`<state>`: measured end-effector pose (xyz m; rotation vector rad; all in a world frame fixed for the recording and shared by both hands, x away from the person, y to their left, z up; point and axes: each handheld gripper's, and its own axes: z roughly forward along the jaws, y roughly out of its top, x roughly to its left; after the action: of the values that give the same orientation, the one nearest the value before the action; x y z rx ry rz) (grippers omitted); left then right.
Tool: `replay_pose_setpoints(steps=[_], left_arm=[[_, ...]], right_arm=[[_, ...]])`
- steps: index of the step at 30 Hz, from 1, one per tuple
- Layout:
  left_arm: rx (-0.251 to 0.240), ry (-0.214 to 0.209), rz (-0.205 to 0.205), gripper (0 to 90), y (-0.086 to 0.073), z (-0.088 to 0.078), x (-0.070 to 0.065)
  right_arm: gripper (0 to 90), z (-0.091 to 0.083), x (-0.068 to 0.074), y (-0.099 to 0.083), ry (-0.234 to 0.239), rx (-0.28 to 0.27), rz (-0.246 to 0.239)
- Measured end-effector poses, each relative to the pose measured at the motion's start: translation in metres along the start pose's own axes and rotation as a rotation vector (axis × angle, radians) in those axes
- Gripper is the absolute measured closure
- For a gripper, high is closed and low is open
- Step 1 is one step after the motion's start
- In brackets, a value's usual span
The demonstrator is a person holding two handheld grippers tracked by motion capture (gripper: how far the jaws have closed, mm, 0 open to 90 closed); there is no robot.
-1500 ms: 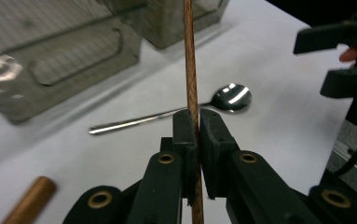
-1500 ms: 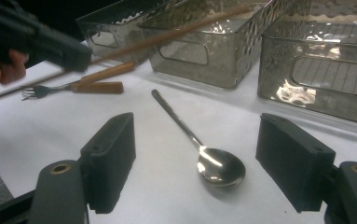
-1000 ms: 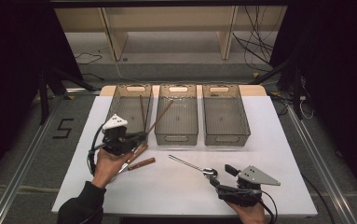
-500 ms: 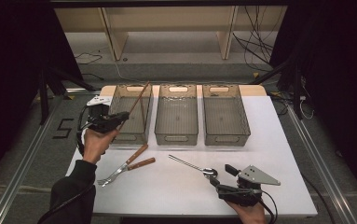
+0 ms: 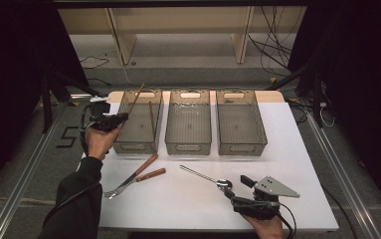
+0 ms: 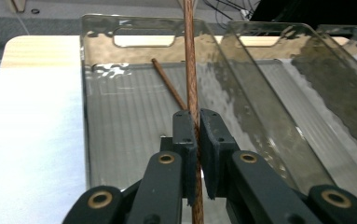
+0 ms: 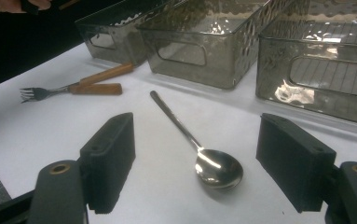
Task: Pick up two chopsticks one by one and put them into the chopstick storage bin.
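My left gripper (image 5: 112, 121) is shut on a brown chopstick (image 5: 134, 99) at the left bin's (image 5: 128, 147) near-left corner. The stick slants up over that bin. In the left gripper view the jaws (image 6: 197, 135) pinch the chopstick (image 6: 190, 65) above the bin's ribbed floor (image 6: 120, 130), where a second chopstick (image 6: 168, 85) lies. My right gripper (image 5: 237, 188) rests near the table's front edge, open, with a steel spoon (image 5: 204, 176) just beyond it. The spoon (image 7: 216, 171) has its bowl between the wide-apart jaws (image 7: 197, 140).
Three clear grey bins stand in a row: left, middle (image 5: 188, 146) and right (image 5: 241, 147). A fork and another wooden-handled utensil (image 5: 137, 177) lie crossed on the white table (image 5: 297, 149), left of the spoon; they appear as a fork (image 7: 76, 85) in the right gripper view.
My left gripper has carried the chopstick from near the wooden-handled utensils back and left to the left bin. The right gripper and spoon have not moved.
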<state>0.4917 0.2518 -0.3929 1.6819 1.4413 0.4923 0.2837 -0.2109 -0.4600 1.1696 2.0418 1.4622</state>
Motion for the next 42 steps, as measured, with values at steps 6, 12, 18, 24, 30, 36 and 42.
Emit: replay_pose_setpoints(steps=[6, 12, 18, 24, 30, 36, 42], left_arm=[[0.037, 0.037, -0.020, 85.2, 0.003, 0.011, 0.009], [0.062, 0.055, -0.017, 85.2, 0.004, 0.018, 0.011], [0.082, 0.071, -0.025, 85.2, 0.006, 0.025, 0.013], [0.096, 0.077, -0.030, 85.2, 0.006, 0.031, 0.013], [0.100, 0.088, -0.038, 85.0, 0.007, 0.035, 0.015], [0.116, 0.100, -0.042, 84.1, 0.008, 0.038, 0.015], [0.101, 0.081, -0.051, 57.9, 0.009, 0.037, 0.012]], right_arm=[[28.4, 0.000, 0.000, 0.000, 0.001, 0.000, 0.001], [28.4, 0.000, 0.000, 0.000, -0.001, 0.000, 0.003], [28.4, -0.001, 0.000, 0.000, -0.001, -0.001, 0.001], [28.4, -0.002, -0.001, 0.000, -0.002, -0.004, 0.003], [28.4, -0.002, -0.001, 0.000, -0.002, -0.003, 0.003], [28.4, -0.002, -0.001, 0.000, -0.002, -0.006, 0.003], [28.4, -0.002, -0.001, 0.000, -0.002, -0.006, 0.003]])
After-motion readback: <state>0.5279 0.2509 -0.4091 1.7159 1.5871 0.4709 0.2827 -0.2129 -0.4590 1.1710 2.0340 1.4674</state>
